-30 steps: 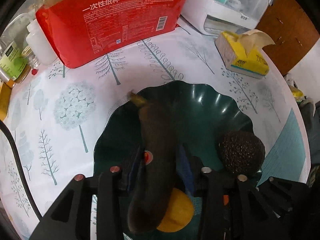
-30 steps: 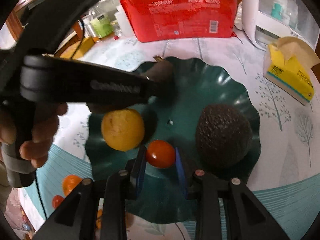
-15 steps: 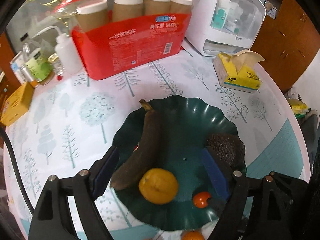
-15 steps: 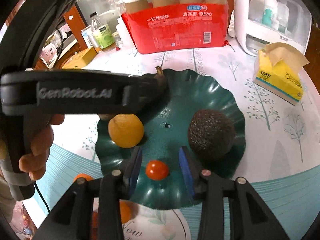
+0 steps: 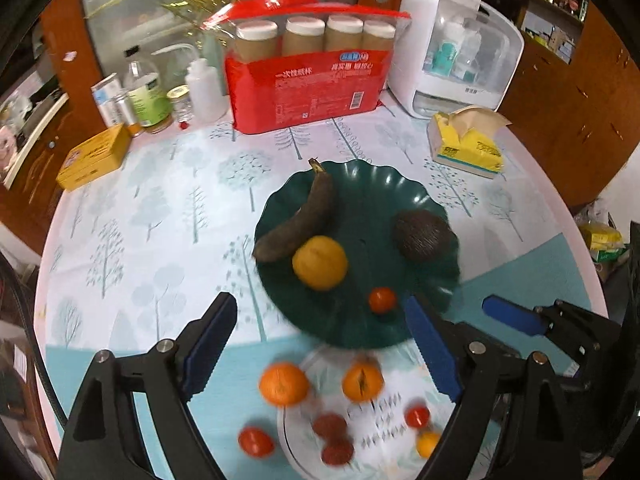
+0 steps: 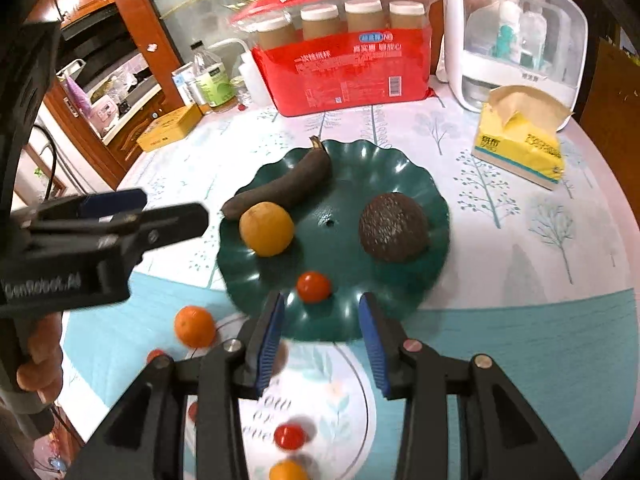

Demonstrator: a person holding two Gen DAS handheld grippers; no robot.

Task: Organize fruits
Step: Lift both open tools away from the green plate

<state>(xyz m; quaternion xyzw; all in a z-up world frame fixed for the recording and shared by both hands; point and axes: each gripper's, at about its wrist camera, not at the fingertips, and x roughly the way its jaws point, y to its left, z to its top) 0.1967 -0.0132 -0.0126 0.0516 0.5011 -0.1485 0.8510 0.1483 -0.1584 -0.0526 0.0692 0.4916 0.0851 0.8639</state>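
A dark green scalloped plate holds a blackened banana, a yellow-orange citrus, a dark avocado and a small red tomato. My left gripper is wide open and empty, above the plate's near edge. My right gripper is open and empty, just behind the tomato. Nearer me, a white plate and the cloth carry oranges and small red fruits.
At the back stand a red pack of paper cups, a white dispenser, bottles and a yellow box. A yellow tissue pack lies at the right.
Both grippers have let go and pulled back and up from the green plate: the left released the banana, the right released the tomato. The white plate with fruits has come into view.
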